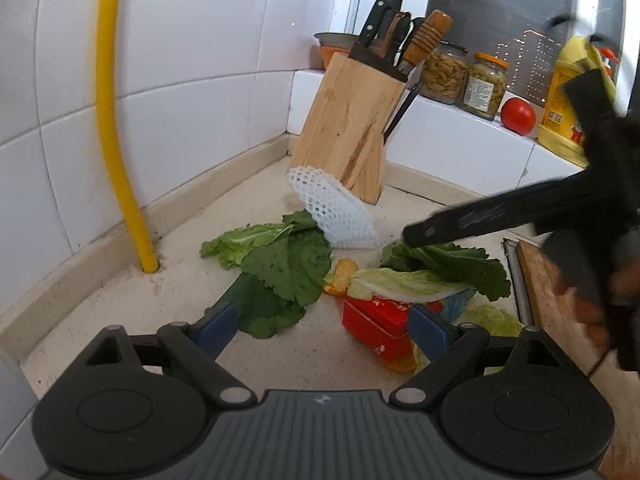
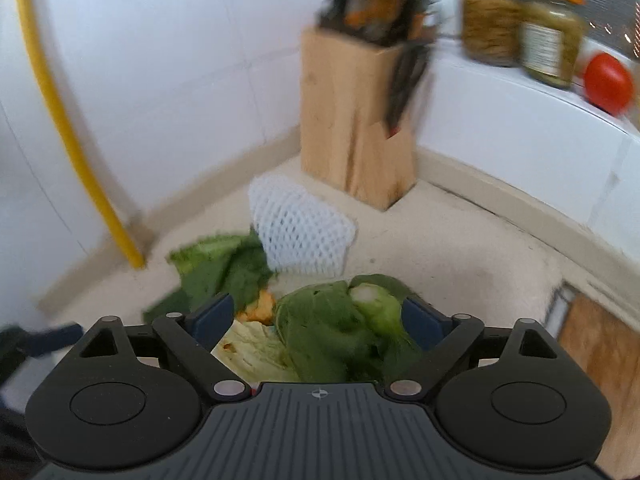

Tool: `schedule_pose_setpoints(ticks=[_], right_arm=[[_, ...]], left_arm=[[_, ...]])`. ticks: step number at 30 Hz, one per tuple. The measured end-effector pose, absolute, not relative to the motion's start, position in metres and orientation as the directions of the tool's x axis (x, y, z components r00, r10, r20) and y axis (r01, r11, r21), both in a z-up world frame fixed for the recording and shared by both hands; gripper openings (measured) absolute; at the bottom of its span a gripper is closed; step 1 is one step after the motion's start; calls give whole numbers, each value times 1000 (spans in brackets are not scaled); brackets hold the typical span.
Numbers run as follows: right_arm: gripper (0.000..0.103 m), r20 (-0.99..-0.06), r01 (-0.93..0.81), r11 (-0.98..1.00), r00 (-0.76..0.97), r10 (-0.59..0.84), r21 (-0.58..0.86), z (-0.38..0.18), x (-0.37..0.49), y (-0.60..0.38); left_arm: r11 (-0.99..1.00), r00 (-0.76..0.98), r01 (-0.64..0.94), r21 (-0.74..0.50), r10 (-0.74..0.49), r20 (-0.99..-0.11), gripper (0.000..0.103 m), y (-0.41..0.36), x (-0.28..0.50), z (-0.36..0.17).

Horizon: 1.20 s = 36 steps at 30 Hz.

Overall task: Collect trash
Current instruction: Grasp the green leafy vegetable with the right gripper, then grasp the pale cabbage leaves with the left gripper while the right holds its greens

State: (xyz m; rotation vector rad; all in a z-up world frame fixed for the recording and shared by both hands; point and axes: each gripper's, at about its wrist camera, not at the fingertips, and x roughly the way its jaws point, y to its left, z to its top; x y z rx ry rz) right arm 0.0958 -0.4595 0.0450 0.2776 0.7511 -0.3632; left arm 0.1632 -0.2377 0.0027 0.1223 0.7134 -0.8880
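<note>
Trash lies on the beige counter point(image 1: 192, 272): a white foam net point(image 1: 340, 212) point(image 2: 300, 232), dark green leaves point(image 1: 280, 268), an orange peel point(image 1: 340, 276) point(image 2: 260, 304), a red carton point(image 1: 380, 320) and a pale cabbage leaf point(image 1: 400, 284). My left gripper point(image 1: 324, 328) is open and low over the pile, with one pad by the green leaves and the other at the carton. My right gripper point(image 2: 318, 320) is open, and a crumpled green leaf point(image 2: 332, 336) lies between its wide jaws. In the left wrist view, one of its black fingers point(image 1: 480, 216) reaches over the right-hand leaves point(image 1: 460, 264).
A wooden knife block point(image 1: 348, 132) stands in the corner behind the net. A yellow pipe point(image 1: 116, 140) runs down the tiled wall at left. Jars point(image 1: 444, 72), a tomato point(image 1: 518, 116) and a yellow bottle point(image 1: 564, 100) sit on the ledge. A wooden board point(image 1: 560, 300) lies at right.
</note>
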Motion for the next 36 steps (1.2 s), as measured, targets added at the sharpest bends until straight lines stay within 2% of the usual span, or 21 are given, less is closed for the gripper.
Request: schedule_pose_setpoints(ticks=[1, 3, 4, 6, 7, 8, 11, 15, 16, 18, 21, 24, 26, 29, 30, 32, 34, 36], right_arm=[[91, -719, 413, 906, 656, -230, 87, 39, 107, -457], [65, -759, 440, 898, 584, -289, -3, 23, 126, -456], [43, -788, 450, 893, 549, -277, -1, 16, 130, -460], [37, -811, 461, 883, 548, -205, 89, 11, 124, -470], [26, -810, 472, 876, 551, -201, 104, 13, 117, -473], [19, -802, 481, 865, 569, -181, 146, 19, 107, -478], [18, -743, 474, 827, 660, -107, 302, 43, 66, -486], [18, -652, 471, 791, 748, -124, 390, 73, 17, -489], [18, -639, 476, 782, 758, -132, 403, 77, 8, -490], [18, -622, 487, 765, 769, -147, 421, 81, -7, -493], [18, -616, 505, 744, 771, -161, 438, 79, -24, -494], [18, -632, 519, 728, 760, -153, 448, 67, -32, -494], [18, -642, 526, 713, 754, -139, 464, 58, -33, -495], [20, -651, 529, 695, 750, -116, 486, 47, -34, -495], [22, -653, 529, 694, 749, -111, 489, 44, -33, -495], [22, -652, 520, 692, 753, -94, 501, 40, -32, -495], [22, -650, 514, 691, 755, -84, 509, 38, -31, -494], [22, -647, 510, 687, 759, -75, 518, 36, -31, -493]], left_arm=[[642, 419, 743, -189, -666, -617, 87, -237, 165, 1], [646, 423, 739, -190, -665, -615, 87, -235, 167, 1], [647, 427, 739, -189, -666, -612, 87, -234, 168, 1], [646, 428, 739, -192, -670, -607, 88, -234, 170, 2], [641, 423, 742, -196, -675, -604, 87, -235, 172, 3], [633, 417, 748, -200, -682, -600, 87, -237, 173, 5], [590, 397, 784, -192, -715, -575, 88, -248, 172, 14], [493, 353, 860, -130, -760, -546, 88, -271, 161, 27], [455, 332, 884, -107, -773, -540, 91, -277, 157, 30], [345, 274, 938, -36, -801, -532, 99, -292, 149, 31], [206, 238, 971, 120, -804, -544, 99, -317, 136, 25], [87, 202, 972, 217, -784, -587, 98, -342, 126, 10], [40, 184, 971, 234, -750, -636, 92, -357, 129, -1], [4, 110, 989, 148, -694, -712, 66, -369, 144, -11], [4, 76, 995, 100, -676, -733, 54, -372, 151, -13], [14, 28, 1000, 24, -653, -756, 50, -376, 163, -13], [29, 0, 999, -25, -646, -763, 40, -376, 172, -11], [66, -48, 991, -117, -642, -765, 36, -372, 185, -6]])
